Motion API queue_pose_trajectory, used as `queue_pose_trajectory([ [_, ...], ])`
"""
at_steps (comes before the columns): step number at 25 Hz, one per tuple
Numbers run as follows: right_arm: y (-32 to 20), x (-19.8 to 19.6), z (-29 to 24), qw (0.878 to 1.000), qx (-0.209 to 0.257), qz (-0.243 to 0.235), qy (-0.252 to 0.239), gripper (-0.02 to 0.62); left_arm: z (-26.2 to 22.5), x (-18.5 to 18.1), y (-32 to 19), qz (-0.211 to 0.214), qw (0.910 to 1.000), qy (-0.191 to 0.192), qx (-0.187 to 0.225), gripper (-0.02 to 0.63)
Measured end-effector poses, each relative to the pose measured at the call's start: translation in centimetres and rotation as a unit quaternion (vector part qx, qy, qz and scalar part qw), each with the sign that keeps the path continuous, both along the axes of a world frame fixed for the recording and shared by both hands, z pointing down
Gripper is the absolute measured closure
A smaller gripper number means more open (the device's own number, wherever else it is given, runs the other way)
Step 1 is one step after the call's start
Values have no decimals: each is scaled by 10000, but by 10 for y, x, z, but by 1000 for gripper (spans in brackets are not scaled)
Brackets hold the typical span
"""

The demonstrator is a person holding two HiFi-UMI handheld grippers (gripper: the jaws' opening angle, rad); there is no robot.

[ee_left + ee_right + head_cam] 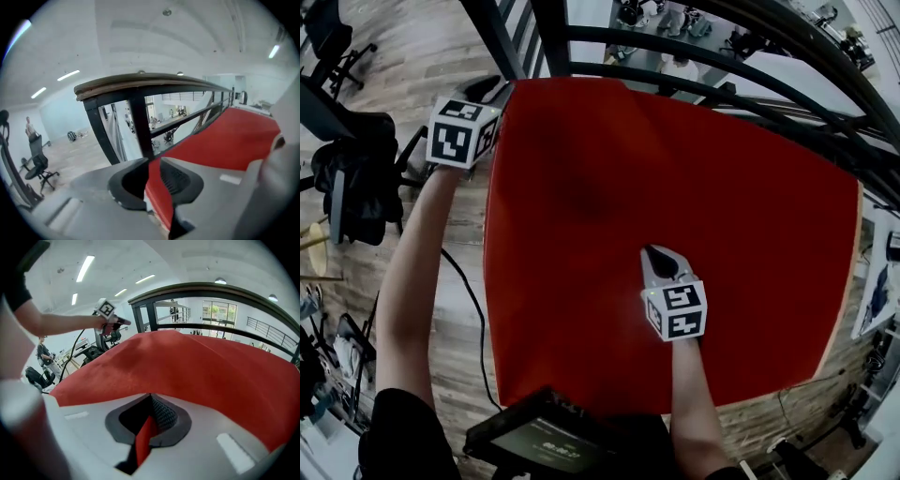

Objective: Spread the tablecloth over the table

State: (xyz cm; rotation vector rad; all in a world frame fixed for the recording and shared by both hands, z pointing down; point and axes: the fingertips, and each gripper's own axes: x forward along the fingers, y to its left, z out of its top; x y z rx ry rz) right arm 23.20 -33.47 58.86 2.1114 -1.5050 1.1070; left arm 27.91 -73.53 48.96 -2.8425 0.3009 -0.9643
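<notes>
Head view: the red tablecloth [675, 187] covers nearly the whole surface [853, 281], with bare wood showing only along the right edge. My left gripper [495, 90] sits at the far left corner and my right gripper [659, 255] is over the middle.

Left gripper view: the jaws stand slightly apart, and the cloth's edge [157, 197] runs loosely between them. I'd back straight out so the corner doesn't drag.

Right gripper view: the jaws are clamped on a thin pinch of cloth [144, 439]. I'd tug it low and level towards the bare side, let go only once the cloth lies flat, and then check the overhang.
</notes>
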Motion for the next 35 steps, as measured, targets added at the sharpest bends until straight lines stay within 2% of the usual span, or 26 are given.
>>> queue_pose_trajectory([
  [1,3,0,-4,9999,113,12,-64,586,1,-20,32,77,9997,103,-209,532],
  [4,22,4,-33,9979,627,173,-58,586,7,-75,143,153,9952,328,-911,533],
  [6,50,1,-50,9959,834,360,-22,586,16,-115,209,-67,9902,397,-1340,600],
  [8,87,-11,-56,9951,805,573,62,586,32,-164,260,-402,9857,261,-1617,600],
  [11,162,-37,-52,9931,363,1021,440,586,49,-242,321,-724,9853,-101,-1546,600],
  [14,246,-68,-21,9866,-373,1480,577,586,76,-319,373,-830,9847,-563,-1424,600],
  [16,284,-81,6,9825,-805,1596,517,586,99,-355,387,-1005,9826,-783,-1350,594],
  [18,297,-89,22,9813,-882,1634,505,584,112,-373,386,-1054,9853,-842,-1052,595],
  [20,296,-95,23,9824,-783,1606,550,586,114,-382,384,-1018,9878,-893,-769,595],
  [23,288,-103,21,9871,-565,1421,470,586,106,-388,377,-1196,9884,-773,-534,595],
  [25,286,-103,17,9896,-395,1343,343,579,108,-399,372,-1449,9850,-859,-382,603],
  [27,306,-85,-1,9890,-157,1402,438,583,102,-392,378,-1669,9806,-982,-301,603],
  [29,360,-48,-33,9841,113,1626,709,583,78,-353,417,-1485,9857,-695,-395,603],
  [31,444,0,-56,9752,195,1988,956,584,55,-312,492,-1077,9907,-335,-762,603],
  [33,541,55,-57,9645,93,2414,1062,586,47,-274,576,-826,9898,-201,-1139,603],
  [35,631,114,-41,9537,-169,2795,1098,586,52,-232,654,-711,9854,-184,-1539,603],
])
